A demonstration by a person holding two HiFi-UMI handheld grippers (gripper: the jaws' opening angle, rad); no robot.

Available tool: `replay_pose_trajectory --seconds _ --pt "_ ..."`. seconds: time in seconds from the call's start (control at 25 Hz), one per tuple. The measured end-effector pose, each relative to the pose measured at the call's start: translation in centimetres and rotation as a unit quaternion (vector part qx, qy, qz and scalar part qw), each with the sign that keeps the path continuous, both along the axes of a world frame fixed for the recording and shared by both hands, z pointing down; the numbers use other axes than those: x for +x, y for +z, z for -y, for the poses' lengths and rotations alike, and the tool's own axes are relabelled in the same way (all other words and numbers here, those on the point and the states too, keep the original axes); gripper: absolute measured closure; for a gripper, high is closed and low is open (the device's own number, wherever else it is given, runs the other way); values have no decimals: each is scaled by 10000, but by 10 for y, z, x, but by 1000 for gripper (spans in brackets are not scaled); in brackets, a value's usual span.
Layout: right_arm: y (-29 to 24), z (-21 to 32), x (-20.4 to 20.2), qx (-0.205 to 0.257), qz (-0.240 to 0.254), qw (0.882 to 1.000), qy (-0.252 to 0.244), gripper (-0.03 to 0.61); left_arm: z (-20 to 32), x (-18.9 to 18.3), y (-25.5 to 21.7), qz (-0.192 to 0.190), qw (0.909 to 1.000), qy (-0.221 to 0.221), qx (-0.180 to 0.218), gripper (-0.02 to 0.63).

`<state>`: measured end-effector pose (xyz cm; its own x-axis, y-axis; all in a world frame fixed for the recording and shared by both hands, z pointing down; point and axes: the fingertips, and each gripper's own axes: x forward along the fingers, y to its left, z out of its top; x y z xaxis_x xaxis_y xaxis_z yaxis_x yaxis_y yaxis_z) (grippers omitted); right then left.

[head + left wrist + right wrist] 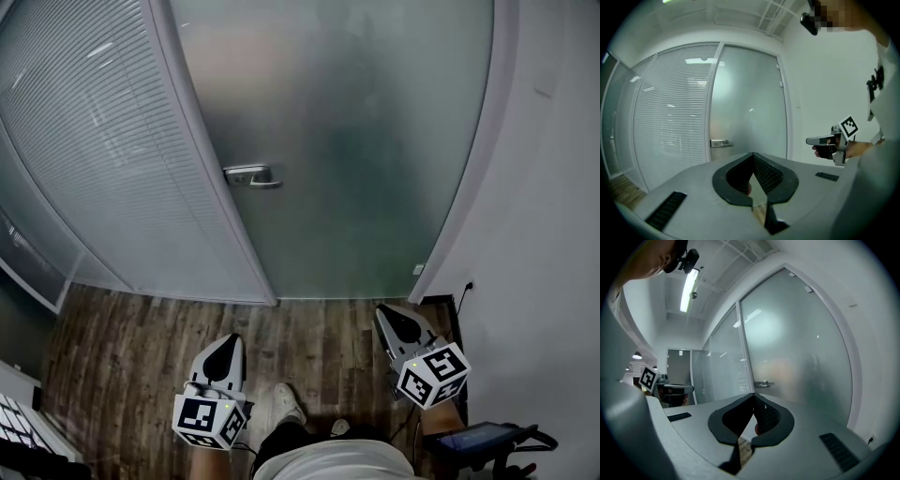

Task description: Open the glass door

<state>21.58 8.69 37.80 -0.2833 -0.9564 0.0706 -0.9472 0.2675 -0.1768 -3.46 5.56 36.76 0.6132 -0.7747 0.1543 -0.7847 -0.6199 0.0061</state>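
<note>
The frosted glass door [366,141] stands closed ahead of me, its metal lever handle [251,175] on its left edge. My left gripper [225,345] is low at the left over the wood floor, well short of the door, shut with nothing in it. My right gripper [389,317] is at the lower right, also shut and empty. In the left gripper view the jaw tips [753,154] meet below the handle [721,143], and the right gripper [820,140] shows at the right. In the right gripper view the closed tips [753,394] point toward the handle [762,384].
A glass wall with blinds [103,141] runs along the left of the door. A white wall [553,234] with a socket [468,284] closes the right side. Dark wood floor [319,342] lies before the door. My shoe [289,403] and a black device [487,439] are near the bottom.
</note>
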Motion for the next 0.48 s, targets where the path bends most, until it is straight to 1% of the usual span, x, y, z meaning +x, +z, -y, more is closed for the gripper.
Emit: replay_pose_trajectory --seconds 0.16,0.32,0.48 --pt "5 24 2 5 -56 10000 22 577 27 4 11 -50 10000 52 -35 614" --pt "6 66 8 57 -226 9997 91 577 77 11 15 -174 9998 133 9 614" --pt "-4 85 1 63 -425 9990 140 577 102 12 3 -289 9992 261 82 615"
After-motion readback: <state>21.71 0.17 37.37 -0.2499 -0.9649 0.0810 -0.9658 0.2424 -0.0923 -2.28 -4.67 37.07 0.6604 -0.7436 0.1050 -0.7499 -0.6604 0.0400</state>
